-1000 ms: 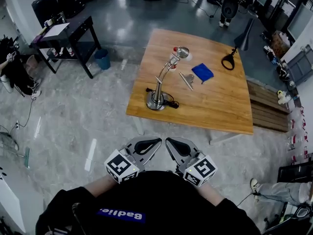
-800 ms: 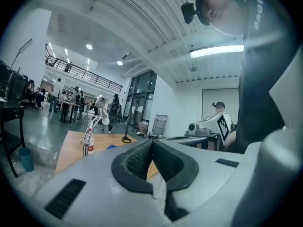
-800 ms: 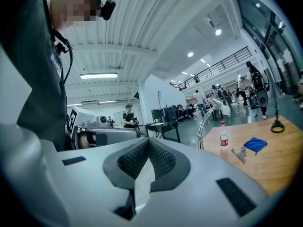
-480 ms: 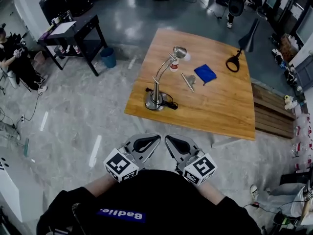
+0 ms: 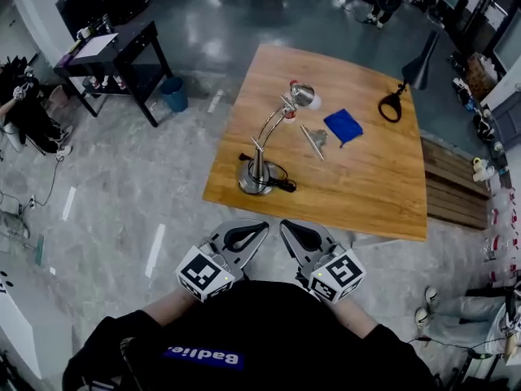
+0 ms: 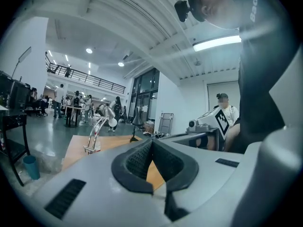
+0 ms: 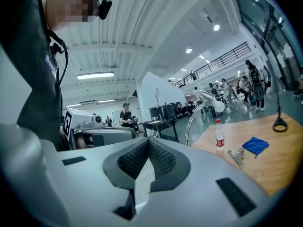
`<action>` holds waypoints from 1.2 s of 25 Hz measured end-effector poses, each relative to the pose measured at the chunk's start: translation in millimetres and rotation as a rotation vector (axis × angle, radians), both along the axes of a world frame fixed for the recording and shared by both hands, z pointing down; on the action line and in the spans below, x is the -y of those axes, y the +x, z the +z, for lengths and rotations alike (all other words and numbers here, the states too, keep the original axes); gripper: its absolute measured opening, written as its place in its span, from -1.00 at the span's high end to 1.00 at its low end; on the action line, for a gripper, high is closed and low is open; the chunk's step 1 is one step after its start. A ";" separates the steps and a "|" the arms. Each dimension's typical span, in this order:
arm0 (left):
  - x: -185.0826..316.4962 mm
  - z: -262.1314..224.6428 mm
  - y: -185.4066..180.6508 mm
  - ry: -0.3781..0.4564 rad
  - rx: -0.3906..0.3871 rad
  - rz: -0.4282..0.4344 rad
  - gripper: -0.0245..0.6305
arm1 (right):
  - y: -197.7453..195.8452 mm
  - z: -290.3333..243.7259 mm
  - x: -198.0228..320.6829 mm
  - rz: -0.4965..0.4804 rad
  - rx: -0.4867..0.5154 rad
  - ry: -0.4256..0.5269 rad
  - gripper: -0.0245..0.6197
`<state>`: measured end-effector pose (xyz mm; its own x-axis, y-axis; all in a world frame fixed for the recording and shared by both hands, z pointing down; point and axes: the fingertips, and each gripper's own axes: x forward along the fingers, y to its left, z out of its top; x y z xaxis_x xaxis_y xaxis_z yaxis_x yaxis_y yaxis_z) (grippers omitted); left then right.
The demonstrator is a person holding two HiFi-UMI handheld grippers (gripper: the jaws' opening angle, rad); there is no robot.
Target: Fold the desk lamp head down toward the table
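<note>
Fingers clenched shut, holding nothing, on left gripper (image 5: 260, 228) and right gripper (image 5: 286, 226); desk lamp (image 5: 256, 177) well apart.

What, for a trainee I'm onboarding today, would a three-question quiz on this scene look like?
1. True or false: the head of the desk lamp already rests on the table.
2. The cloth on the table is: A red, B blue, C green.
3. Fill in: the jaws of the left gripper and the right gripper are ___.
Key: 1 false; 2 B; 3 shut.
</note>
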<state>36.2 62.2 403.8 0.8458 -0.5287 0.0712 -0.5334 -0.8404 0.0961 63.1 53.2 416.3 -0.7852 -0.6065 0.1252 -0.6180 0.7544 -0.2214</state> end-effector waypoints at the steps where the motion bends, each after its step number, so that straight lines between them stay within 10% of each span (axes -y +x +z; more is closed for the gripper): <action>1: 11.2 3.7 -4.8 0.009 0.007 0.018 0.90 | -4.5 0.0 11.9 0.012 -0.005 -0.002 0.90; 17: 165.8 9.6 -61.2 0.000 -0.021 0.205 0.90 | -40.9 -2.6 170.2 0.236 -0.042 -0.077 0.90; 30: 202.7 3.4 -37.6 0.007 0.016 0.106 0.90 | 3.9 -4.2 237.9 0.235 0.129 -0.202 0.78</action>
